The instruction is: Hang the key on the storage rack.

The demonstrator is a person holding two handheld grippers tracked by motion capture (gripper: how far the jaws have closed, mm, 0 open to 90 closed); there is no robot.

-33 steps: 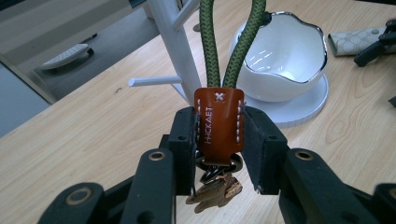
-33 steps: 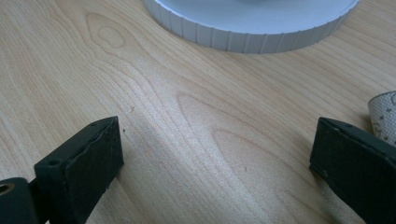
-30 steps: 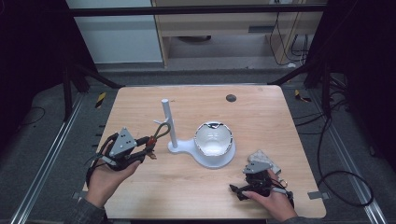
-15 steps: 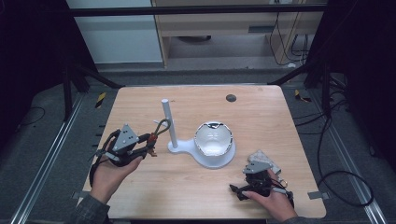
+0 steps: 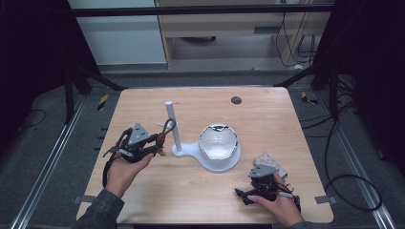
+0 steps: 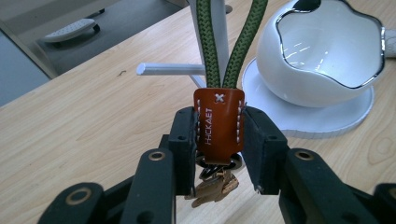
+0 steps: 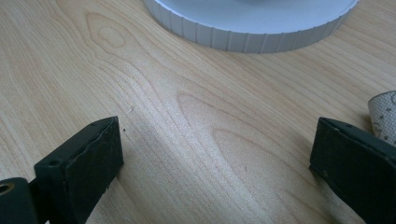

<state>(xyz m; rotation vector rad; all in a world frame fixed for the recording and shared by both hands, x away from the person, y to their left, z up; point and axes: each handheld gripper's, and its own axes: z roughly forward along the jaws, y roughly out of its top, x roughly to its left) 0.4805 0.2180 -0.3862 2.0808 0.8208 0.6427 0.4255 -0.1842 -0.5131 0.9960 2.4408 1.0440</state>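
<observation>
The left gripper (image 6: 218,135) is clenched on the keyring's (image 6: 219,123) orange leather tab, its green cord loop (image 5: 167,127) rising left of centre beside the white post (image 5: 171,125) in the high view. The loop could catch the post's side peg (image 6: 170,69) or miss the top, since the cord is limp and sways. The right gripper (image 5: 263,183) rests released at lower right. The wooden table (image 5: 267,119) stands on grey floor in a dim room.

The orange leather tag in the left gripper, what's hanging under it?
Under the orange leather tag, brass-coloured keys hang on a metal ring; the left gripper hides the ring's sides.
</observation>
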